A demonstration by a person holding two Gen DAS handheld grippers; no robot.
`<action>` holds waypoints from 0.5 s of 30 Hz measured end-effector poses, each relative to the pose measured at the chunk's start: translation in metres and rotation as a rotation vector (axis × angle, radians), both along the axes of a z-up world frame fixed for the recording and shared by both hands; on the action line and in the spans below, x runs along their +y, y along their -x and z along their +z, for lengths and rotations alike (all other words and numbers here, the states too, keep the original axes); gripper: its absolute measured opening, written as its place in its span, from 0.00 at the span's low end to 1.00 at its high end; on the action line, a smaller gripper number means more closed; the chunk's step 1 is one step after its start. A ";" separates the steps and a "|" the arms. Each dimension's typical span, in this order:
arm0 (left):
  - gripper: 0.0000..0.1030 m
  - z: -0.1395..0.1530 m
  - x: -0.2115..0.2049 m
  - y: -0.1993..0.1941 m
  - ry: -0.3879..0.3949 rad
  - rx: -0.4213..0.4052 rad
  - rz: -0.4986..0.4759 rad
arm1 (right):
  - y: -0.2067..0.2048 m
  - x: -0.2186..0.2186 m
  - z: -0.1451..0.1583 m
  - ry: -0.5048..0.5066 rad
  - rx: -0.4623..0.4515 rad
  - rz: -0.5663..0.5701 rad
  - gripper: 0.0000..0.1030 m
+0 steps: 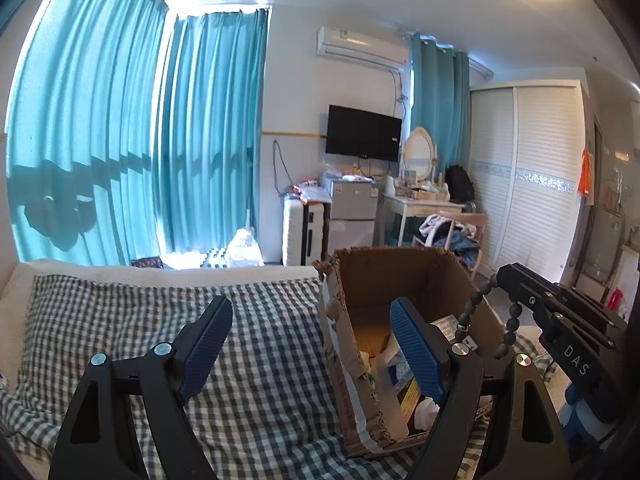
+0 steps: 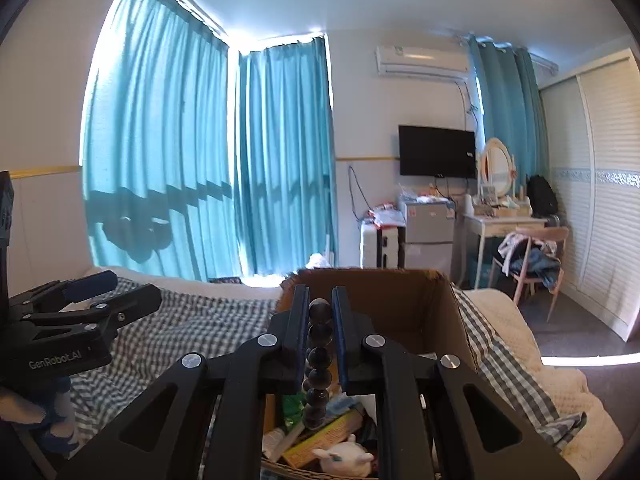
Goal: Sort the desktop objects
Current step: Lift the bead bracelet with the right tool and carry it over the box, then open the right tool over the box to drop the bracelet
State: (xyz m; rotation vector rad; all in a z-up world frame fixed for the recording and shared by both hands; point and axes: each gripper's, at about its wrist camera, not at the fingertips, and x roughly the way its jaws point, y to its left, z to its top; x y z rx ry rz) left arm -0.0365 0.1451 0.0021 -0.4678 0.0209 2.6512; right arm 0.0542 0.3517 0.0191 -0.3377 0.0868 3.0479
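Jaws: the right gripper [image 2: 321, 308] is pinched nearly shut on a string of dark round beads [image 2: 319, 354]; the left gripper [image 1: 310, 346] stands wide with nothing between its blue ribbed pads.

The bead string hangs from the right jaws over the open brown cardboard box [image 1: 404, 276], which sits on a green-and-white checked cloth [image 1: 256, 360] and already holds a small white plush toy [image 2: 346, 458], a yellow packet and other odds and ends. The risk, as I judge it, is a smooth round bead slipping out of so narrow a pinch before the string is over the opening, or the hanging loop catching on the box's torn cardboard rim. The left gripper, just beside the box wall, could also nudge the box.
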 end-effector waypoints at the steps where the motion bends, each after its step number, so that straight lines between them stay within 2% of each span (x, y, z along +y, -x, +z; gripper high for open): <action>1: 0.81 -0.004 0.003 0.005 -0.001 -0.009 -0.006 | 0.004 0.005 -0.004 0.005 -0.013 -0.009 0.11; 5: 0.81 -0.022 0.020 0.025 0.015 -0.049 -0.035 | 0.019 0.018 -0.023 0.026 -0.066 -0.044 0.11; 11: 0.81 -0.042 0.044 0.042 0.037 -0.063 -0.081 | 0.043 0.026 -0.051 0.021 -0.160 -0.080 0.11; 15: 0.77 -0.054 0.060 0.049 0.065 -0.065 -0.111 | 0.054 0.034 -0.065 0.038 -0.206 -0.093 0.11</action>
